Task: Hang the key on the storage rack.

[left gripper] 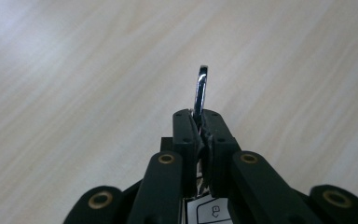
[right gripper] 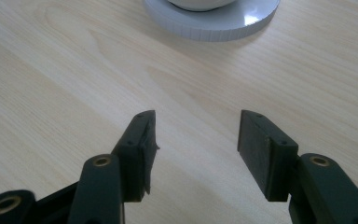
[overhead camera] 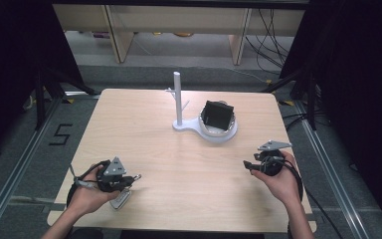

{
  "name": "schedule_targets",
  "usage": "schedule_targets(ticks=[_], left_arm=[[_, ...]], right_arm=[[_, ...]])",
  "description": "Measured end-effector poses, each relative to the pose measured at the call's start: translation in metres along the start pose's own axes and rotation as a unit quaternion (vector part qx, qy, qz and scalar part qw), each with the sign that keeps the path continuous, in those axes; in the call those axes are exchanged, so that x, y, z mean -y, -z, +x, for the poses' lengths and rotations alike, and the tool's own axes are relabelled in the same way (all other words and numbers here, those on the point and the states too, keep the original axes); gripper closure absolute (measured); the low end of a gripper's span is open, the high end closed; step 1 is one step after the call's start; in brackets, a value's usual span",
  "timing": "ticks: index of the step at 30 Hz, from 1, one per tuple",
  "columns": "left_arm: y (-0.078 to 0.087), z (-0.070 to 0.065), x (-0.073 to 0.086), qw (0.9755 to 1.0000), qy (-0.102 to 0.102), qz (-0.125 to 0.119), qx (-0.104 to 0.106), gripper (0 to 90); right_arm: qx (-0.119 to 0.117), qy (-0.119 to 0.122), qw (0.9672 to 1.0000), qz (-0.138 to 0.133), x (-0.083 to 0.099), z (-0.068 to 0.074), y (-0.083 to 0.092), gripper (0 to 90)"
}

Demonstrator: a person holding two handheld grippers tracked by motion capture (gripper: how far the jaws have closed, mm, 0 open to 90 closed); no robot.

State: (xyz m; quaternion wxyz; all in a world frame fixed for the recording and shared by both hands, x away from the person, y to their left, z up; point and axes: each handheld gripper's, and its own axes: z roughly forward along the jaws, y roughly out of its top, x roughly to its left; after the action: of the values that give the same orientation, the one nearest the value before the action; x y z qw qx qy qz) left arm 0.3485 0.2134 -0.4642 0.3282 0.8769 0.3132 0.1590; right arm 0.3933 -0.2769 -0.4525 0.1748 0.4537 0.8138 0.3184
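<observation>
Left tongs (left gripper: 200, 123) are clenching a shiny metal ring (left gripper: 200, 91) just above the counter's (overhead camera: 179, 164) near left part. Right tongs (right gripper: 196, 140) are hanging released, pointing toward the white stand (overhead camera: 214, 130).

- Pale wooden worktop (overhead camera: 179, 159) with rounded corners, evenly lit.
- Grey floor (overhead camera: 10, 149) around the worktop; a black "5" (overhead camera: 60, 134) marked left of it.
- Beyond the worktop, light wooden furniture legs (overhead camera: 119, 35) and trailing black cables (overhead camera: 271, 40).
- Black curtains (overhead camera: 10, 59) flank the worktop.
</observation>
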Motion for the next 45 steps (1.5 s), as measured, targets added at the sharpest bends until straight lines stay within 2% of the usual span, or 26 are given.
schedule_targets(ticks=[2,4,5,7,8,9,10,13,14,15,16,18,20,23,26,27,32,36,37,42,43,45], left_arm=[[0.003,0.003,-0.003,0.9999,0.002,-0.015,-0.008,84.9],[0.005,0.005,-0.006,0.9992,0.005,-0.035,-0.018,84.9],[0.004,0.004,-0.007,0.9981,0.021,-0.052,-0.026,84.9],[0.005,0.006,-0.010,0.9970,0.018,-0.065,-0.038,84.9],[0.004,0.005,-0.011,0.9956,0.027,-0.079,-0.042,84.9],[0.006,0.007,-0.013,0.9955,0.022,-0.078,-0.050,84.9],[0.005,0.006,-0.014,0.9940,0.034,-0.088,-0.054,84.9],[0.003,0.006,-0.018,0.9897,0.052,-0.110,-0.074,85.0],[0.002,0.006,-0.020,0.9869,0.061,-0.123,-0.086,84.9],[0.002,0.007,-0.022,0.9860,0.060,-0.125,-0.093,85.0],[0.000,0.007,-0.023,0.9832,0.069,-0.136,-0.100,85.0],[-0.001,0.007,-0.027,0.9794,0.073,-0.144,-0.121,85.0],[-0.004,0.008,-0.031,0.9761,0.084,-0.156,-0.127,85.0],[-0.005,0.009,-0.035,0.9725,0.087,-0.163,-0.142,85.0],[-0.007,0.010,-0.039,0.9692,0.091,-0.171,-0.152,85.0],[-0.008,0.011,-0.041,0.9678,0.092,-0.176,-0.155,85.0],[-0.011,0.014,-0.046,0.9652,0.093,-0.184,-0.161,85.0],[-0.013,0.018,-0.049,0.9643,0.088,-0.190,-0.162,84.9],[-0.015,0.020,-0.049,0.9630,0.090,-0.195,-0.162,84.9],[-0.015,0.023,-0.053,0.9602,0.088,-0.199,-0.175,84.9],[-0.015,0.024,-0.054,0.9590,0.090,-0.203,-0.176,84.9],[-0.015,0.025,-0.057,0.9571,0.091,-0.205,-0.183,84.9]], right_arm=[[0.003,0.011,0.9999,-0.002,0.000,-0.001,-0.002,48.0],[0.002,0.002,1.0000,-0.002,0.000,0.001,-0.002,48.1],[0.003,0.011,0.9999,-0.004,0.000,0.000,-0.003,48.1],[0.002,0.010,0.9999,-0.006,0.001,0.001,-0.003,48.1],[-0.001,0.002,1.0000,-0.002,0.000,0.002,-0.003,48.1],[-0.001,0.003,1.0000,-0.002,0.000,0.002,-0.003,48.1],[-0.001,0.002,1.0000,-0.002,0.000,0.002,-0.003,48.1],[-0.001,0.000,1.0000,-0.001,0.001,0.002,-0.003,48.1],[-0.002,-0.001,1.0000,-0.002,0.001,0.002,-0.003,48.1],[-0.001,0.000,1.0000,-0.002,0.001,0.002,-0.003,48.1],[-0.001,0.000,1.0000,0.000,0.001,0.002,-0.003,48.1],[-0.001,-0.002,1.0000,-0.001,0.001,0.002,-0.003,48.2],[-0.002,-0.002,1.0000,0.001,0.001,0.003,-0.003,48.1],[0.000,0.008,1.0000,-0.003,0.002,0.002,-0.004,48.1],[-0.008,0.002,1.0000,-0.002,0.001,0.003,-0.005,48.2],[-0.002,0.002,1.0000,-0.003,0.001,0.004,-0.004,48.1],[-0.003,0.001,1.0000,-0.004,0.002,0.004,-0.004,48.2],[-0.003,-0.002,1.0000,-0.006,0.002,0.004,-0.004,48.2],[-0.003,-0.002,1.0000,-0.006,0.002,0.004,-0.004,48.2],[-0.003,-0.002,1.0000,-0.004,0.002,0.005,-0.004,48.2],[-0.001,0.005,1.0000,-0.008,0.003,0.004,-0.005,48.2],[0.000,0.005,1.0000,-0.006,0.002,0.004,-0.006,48.1]])
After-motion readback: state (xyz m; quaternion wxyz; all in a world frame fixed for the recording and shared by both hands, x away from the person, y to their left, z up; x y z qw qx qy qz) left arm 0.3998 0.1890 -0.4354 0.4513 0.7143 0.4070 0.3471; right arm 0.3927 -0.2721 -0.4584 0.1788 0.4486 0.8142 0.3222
